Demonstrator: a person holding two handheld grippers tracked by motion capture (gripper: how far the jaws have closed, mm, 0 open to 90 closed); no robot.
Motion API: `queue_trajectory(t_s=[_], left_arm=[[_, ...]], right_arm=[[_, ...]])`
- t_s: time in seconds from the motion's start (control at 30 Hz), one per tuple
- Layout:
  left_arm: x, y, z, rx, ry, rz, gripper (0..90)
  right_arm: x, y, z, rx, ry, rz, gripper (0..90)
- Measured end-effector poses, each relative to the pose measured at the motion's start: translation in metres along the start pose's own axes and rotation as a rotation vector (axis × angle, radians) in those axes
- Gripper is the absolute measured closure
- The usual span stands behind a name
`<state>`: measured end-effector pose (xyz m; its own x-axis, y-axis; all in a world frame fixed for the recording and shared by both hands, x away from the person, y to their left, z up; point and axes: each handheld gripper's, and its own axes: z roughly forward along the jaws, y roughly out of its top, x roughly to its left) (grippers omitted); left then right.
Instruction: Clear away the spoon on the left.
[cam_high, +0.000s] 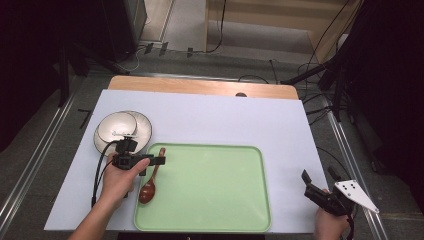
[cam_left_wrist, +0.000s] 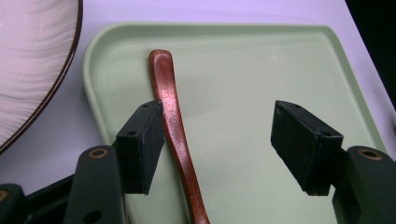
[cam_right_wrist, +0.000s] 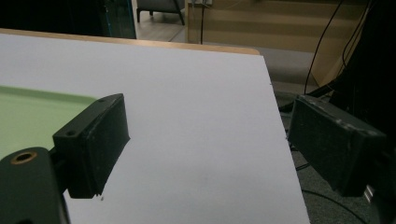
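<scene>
Wooden spoon (cam_high: 150, 176) lies on the green tray (cam_high: 215, 187), lower left of frame: placed. Left gripper (cam_high: 159, 160) jaws apart, one pad touching the handle. Bowl (cam_high: 117, 127) and plate (cam_high: 142, 131) apparently remain.

A reddish-brown spoon (cam_high: 149, 184) on a pale green tray (cam_high: 215, 190) — white plate (cam_high: 141, 131), dark-rimmed, faintly streaked.

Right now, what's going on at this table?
A person holds a gripper in each hand. The left gripper is open over a wooden spoon that lies on the green tray; one pad sits against the handle. A bowl on a plate stands beside the tray. The right gripper waits open at the table's edge.
</scene>
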<state>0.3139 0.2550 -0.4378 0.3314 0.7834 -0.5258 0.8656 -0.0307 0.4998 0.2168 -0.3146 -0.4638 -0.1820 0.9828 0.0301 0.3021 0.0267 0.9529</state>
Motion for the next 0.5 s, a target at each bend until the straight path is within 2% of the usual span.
queue_trajectory(t_s=[0.2,0.33,0.5], left_arm=[[-0.002,-0.001,-0.003,-0.019,0.003,0.018,34.4],[-0.005,-0.003,-0.006,-0.033,0.018,0.06,34.0],[-0.007,-0.008,-0.014,-0.095,0.011,0.085,26.5]], right_arm=[[0.0,0.0,0.0,0.001,0.0,-0.001,13.2],[0.0,0.0,0.0,0.002,-0.001,-0.002,13.2],[0.0,0.0,0.0,0.001,0.0,-0.002,13.2]])
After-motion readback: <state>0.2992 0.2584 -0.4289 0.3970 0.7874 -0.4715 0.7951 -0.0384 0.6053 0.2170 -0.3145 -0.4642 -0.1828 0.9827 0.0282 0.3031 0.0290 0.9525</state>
